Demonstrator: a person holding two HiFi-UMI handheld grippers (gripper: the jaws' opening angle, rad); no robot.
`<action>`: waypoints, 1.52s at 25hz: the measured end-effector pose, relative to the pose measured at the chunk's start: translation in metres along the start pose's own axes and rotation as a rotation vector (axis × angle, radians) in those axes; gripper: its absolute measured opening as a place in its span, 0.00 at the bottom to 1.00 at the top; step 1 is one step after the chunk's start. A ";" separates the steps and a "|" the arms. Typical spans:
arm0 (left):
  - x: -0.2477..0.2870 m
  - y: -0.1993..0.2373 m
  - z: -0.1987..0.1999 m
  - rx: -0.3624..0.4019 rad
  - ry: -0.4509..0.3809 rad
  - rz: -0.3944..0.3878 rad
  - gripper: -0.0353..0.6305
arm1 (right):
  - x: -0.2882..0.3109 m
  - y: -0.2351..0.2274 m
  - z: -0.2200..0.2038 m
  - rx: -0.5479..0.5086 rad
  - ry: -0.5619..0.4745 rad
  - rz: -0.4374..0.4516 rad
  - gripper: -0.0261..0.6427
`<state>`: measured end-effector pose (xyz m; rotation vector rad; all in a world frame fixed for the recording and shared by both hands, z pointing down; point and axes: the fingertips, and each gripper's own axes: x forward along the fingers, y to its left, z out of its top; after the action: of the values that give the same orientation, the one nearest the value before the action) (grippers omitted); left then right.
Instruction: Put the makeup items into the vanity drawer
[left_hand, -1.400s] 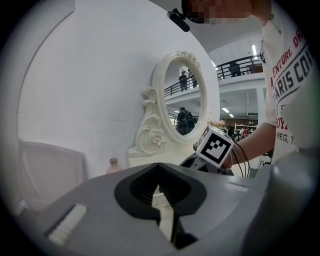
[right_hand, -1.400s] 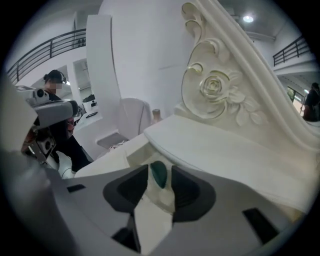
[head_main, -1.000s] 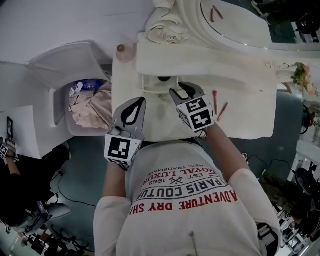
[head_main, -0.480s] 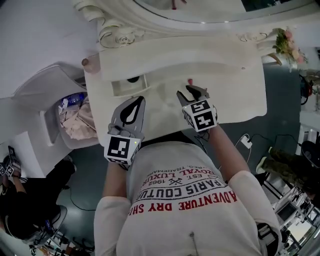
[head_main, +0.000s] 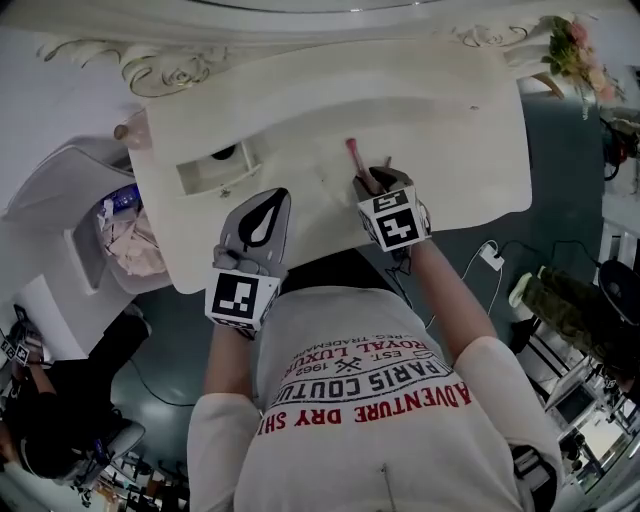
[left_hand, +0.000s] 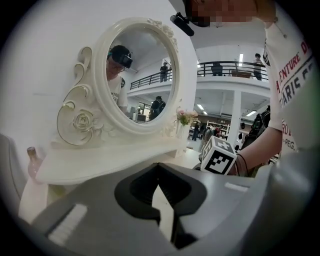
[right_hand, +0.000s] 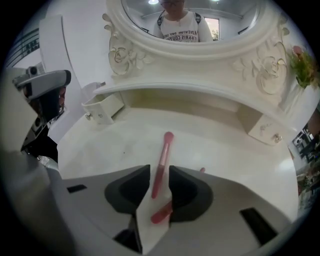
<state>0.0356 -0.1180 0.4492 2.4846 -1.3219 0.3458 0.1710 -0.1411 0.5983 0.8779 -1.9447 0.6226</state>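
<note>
A pink makeup brush (right_hand: 161, 162) lies on the white vanity top (head_main: 450, 130), seen in the head view as a brush (head_main: 356, 160) just beyond my right gripper (head_main: 372, 180). In the right gripper view my right gripper (right_hand: 160, 172) straddles the brush. Its jaws have just been closing, with a sliver of room still on each side of the handle. A second pink stick (right_hand: 161, 215) shows under the right jaw. The small drawer (head_main: 213, 168) stands open at the left. My left gripper (head_main: 276, 198) hangs shut and empty over the front edge.
An oval mirror (left_hand: 137, 75) rises behind the shelf. A pink bottle (head_main: 125, 131) stands at the vanity's left corner and flowers (head_main: 572, 45) at its right. A closed drawer (right_hand: 265, 131) sits at the right. A white tub of cloth (head_main: 125, 245) is on the floor, left.
My right gripper has moved from beside the drawer to the pink brush and come down over it, jaws narrower. The left gripper drifted along the front edge, still shut.
</note>
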 end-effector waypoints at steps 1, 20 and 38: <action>0.000 -0.001 -0.002 -0.004 0.004 0.012 0.07 | 0.001 0.000 -0.003 -0.002 0.006 0.007 0.21; -0.020 -0.007 0.001 -0.021 -0.017 0.164 0.07 | -0.008 0.010 0.012 -0.058 0.029 0.068 0.11; -0.140 0.080 0.043 0.000 -0.155 0.350 0.07 | -0.023 0.158 0.132 -0.413 -0.148 0.244 0.11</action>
<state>-0.1049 -0.0705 0.3728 2.3131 -1.8250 0.2322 -0.0118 -0.1282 0.5019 0.4425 -2.2270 0.2782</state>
